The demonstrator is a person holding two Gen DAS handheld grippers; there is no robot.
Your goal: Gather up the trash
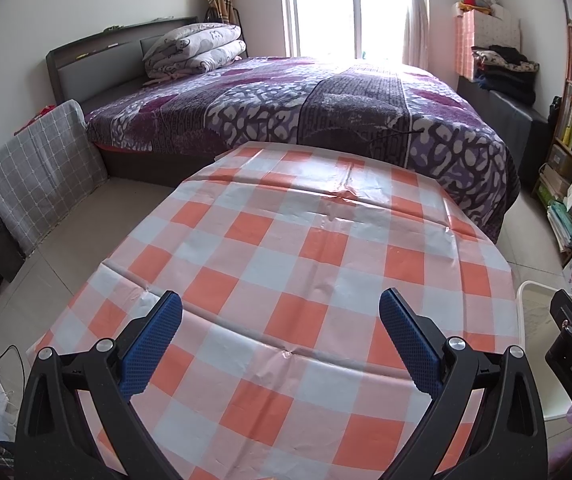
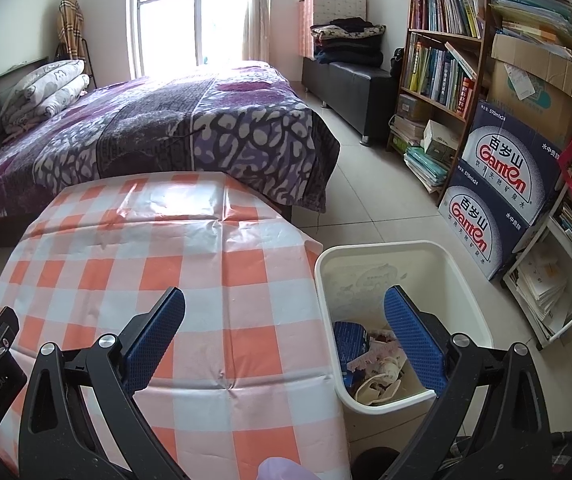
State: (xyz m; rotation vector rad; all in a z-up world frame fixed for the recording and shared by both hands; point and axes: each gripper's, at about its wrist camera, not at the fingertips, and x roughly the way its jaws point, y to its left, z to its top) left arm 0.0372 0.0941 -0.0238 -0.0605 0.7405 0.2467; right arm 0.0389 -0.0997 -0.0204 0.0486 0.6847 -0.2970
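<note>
Over the bench [image 1: 286, 248] we hold two grippers, one per hand. One bench, covered with a glossy plastic cloth [image 2: 190, 264] in orange, white and pink checks, creased along its fold lines. One bin [image 2: 405, 264], white plastic, rounded-rectangular, standing on the tiled floor just beside the bench's right edge. Trash [image 2: 369, 364] sits inside it: crumpled paper, a blue packet, pale wrappers; we can't count the pieces.

Left gripper [image 1: 282, 344]: jaws spread wide, nothing between them, hovering above the cloth; blue dimpled pads [image 1: 154, 344] on black arms. Right gripper [image 2: 284, 340]: jaws spread wide too, holding nothing, left finger over the cloth, right finger over the bin's opening.

Behind: one bed [image 1: 325, 112] with a purple patterned blanket, one folded quilt [image 1: 198, 50], one wooden bookshelf [image 2: 441, 60], two stacked water cartons [image 2: 501, 192].
</note>
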